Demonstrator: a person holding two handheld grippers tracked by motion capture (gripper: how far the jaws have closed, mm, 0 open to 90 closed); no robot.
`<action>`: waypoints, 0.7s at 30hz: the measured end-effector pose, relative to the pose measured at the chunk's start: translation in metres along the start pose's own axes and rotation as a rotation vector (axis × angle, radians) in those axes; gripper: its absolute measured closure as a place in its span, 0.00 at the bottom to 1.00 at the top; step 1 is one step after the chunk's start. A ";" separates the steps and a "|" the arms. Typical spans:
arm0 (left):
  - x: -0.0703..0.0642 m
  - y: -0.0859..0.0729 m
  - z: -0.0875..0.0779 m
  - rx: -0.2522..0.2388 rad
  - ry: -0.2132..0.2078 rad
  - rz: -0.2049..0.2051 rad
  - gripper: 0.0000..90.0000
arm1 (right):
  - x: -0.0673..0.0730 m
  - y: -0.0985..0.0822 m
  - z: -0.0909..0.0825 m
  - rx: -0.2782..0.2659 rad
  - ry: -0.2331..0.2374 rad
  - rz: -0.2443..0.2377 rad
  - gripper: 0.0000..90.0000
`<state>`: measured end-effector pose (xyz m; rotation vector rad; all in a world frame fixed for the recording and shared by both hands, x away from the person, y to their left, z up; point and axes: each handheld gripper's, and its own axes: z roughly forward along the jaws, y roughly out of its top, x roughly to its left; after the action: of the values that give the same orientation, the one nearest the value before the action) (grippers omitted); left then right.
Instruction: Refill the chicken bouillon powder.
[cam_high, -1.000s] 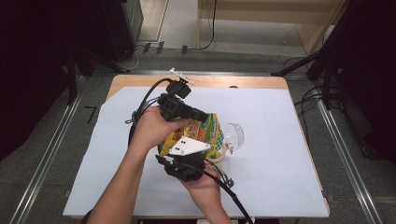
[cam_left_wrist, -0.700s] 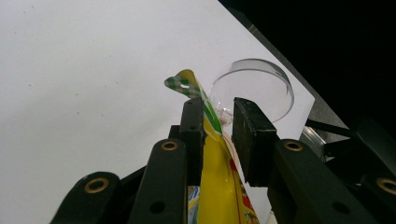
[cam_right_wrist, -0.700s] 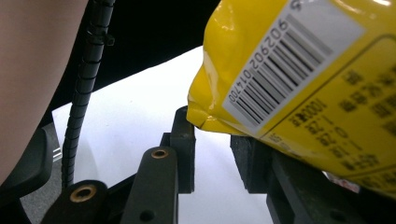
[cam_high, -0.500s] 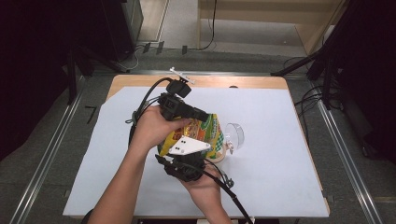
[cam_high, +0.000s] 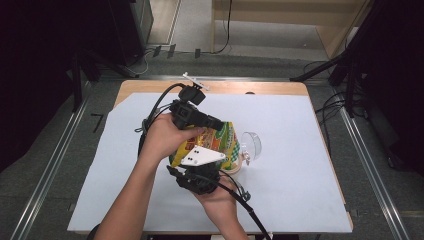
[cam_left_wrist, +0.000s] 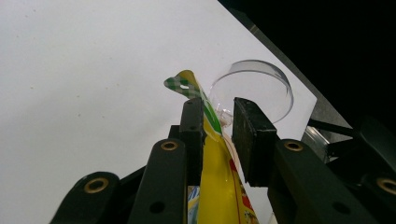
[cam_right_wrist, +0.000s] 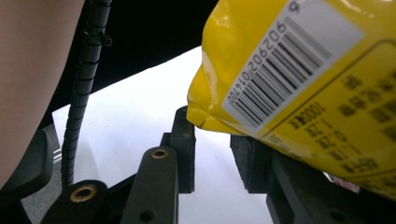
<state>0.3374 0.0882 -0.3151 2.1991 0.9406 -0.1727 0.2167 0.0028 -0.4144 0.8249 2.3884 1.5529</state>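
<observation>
above the middle of the counter (cam_high: 300, 200) your left hand-held gripper (cam_left_wrist: 219, 123) pinches the yellow snack bag's (cam_high: 212, 142) top seal, bag hanging lengthwise toward you, its lower corner resting loose between your right hand-held gripper's (cam_right_wrist: 215, 140) spread jaws, clear glass bowl (cam_high: 251, 145) just beyond.

Table (cam_high: 320, 200) at frame centre, wooden top under a white sheet (cam_high: 300, 130); bare wood strip shows along the far edge. Grey floor (cam_high: 65, 200) all round. Metal rails (cam_high: 47, 175) run down lower left and lower right. Cables (cam_high: 330, 107) lie on the floor at right and upper centre. Light wooden furniture (cam_high: 280, 20) at top. Left and right edges dark; table evenly lit.
</observation>
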 end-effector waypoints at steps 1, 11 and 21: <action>0.000 0.000 0.000 0.000 -0.001 0.000 0.83 | 0.000 0.000 0.000 0.001 0.000 0.000 0.80; -0.001 0.000 0.000 -0.010 -0.003 0.003 0.83 | 0.000 0.000 -0.001 0.002 -0.002 0.000 0.80; 0.000 0.000 0.001 -0.002 -0.001 0.002 0.83 | -0.001 0.000 -0.001 0.003 -0.004 0.004 0.80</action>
<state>0.3377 0.0869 -0.3157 2.1982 0.9375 -0.1720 0.2168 0.0020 -0.4142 0.8324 2.3887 1.5480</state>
